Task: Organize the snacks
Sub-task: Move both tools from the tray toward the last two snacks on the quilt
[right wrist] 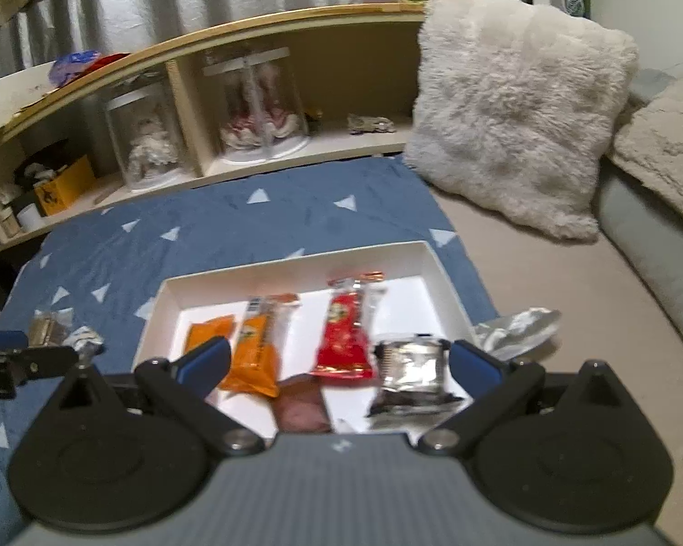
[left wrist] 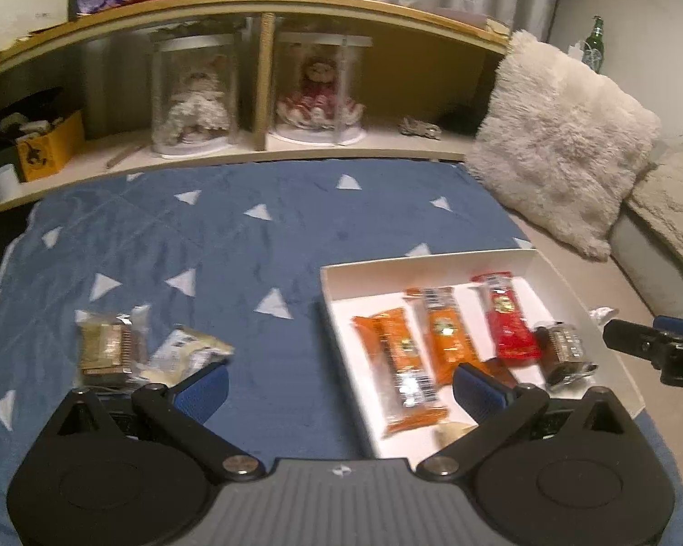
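A home bedroom: blue quilt (left wrist: 250, 245), fluffy pillow (left wrist: 564, 145), headboard shelf (left wrist: 259, 0) displaying dolls (left wrist: 316, 91).

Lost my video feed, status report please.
Both grippers, left and right, open, empty. Five snacks in white box; two packets outside on blue cloth. Nothing blocking.

A blue blanket (left wrist: 250, 236) (white triangles) carries a white tray (left wrist: 337, 291) and two loose packets (left wrist: 109, 346).

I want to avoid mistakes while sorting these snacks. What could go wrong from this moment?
1. The silver packet lies near the white box's right wall; a careless move might push it out.
2. Two packets still lie outside on the blue cloth, close together, so the open left tool may pinch both.
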